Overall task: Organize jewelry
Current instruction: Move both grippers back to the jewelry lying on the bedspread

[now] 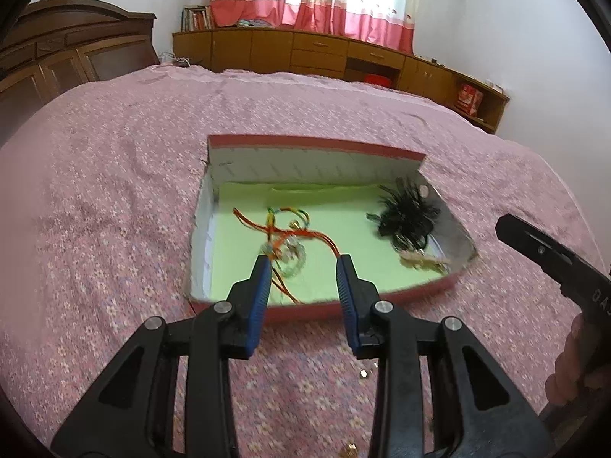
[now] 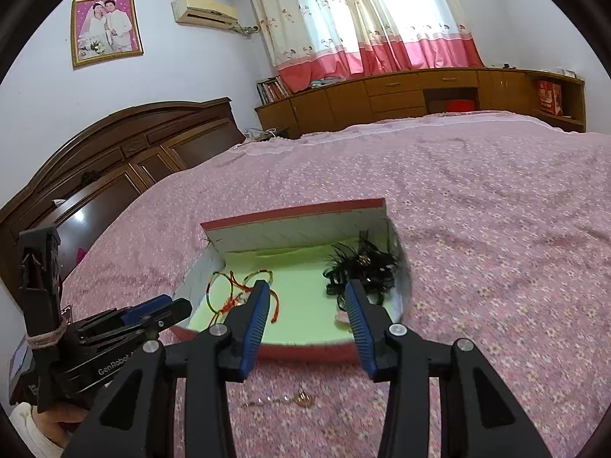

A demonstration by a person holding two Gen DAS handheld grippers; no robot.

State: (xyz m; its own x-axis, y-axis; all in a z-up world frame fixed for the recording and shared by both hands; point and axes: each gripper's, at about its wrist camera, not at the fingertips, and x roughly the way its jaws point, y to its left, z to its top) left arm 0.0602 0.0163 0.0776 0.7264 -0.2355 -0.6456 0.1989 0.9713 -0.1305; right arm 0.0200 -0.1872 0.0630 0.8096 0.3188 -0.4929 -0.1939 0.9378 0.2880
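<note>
A shallow red-rimmed box (image 1: 382, 297) (image 2: 305, 351) with a pale green floor lies open on the bed. At its left lie red and multicoloured cord bracelets (image 1: 284, 234) (image 2: 236, 292), with a clear beaded one among them. A black feathery hair piece (image 1: 408, 215) (image 2: 362, 267) fills its right corner, and a beige item (image 1: 420, 260) lies in front of that. My left gripper (image 1: 304, 265) hovers open over the box's near edge, nothing between its blue pads. My right gripper (image 2: 307, 290) is open and empty too, above the near rim. Gold jewelry (image 2: 284, 400) lies on the bedspread in front of the box.
The pink flowered bedspread (image 1: 114, 210) stretches around the box. A dark wooden headboard (image 2: 114, 160) stands at the left, a low wooden cabinet (image 1: 324, 53) under curtains at the back. The left gripper's body (image 2: 145, 316) shows beside the box, the right one's body (image 1: 553, 255) at the right edge.
</note>
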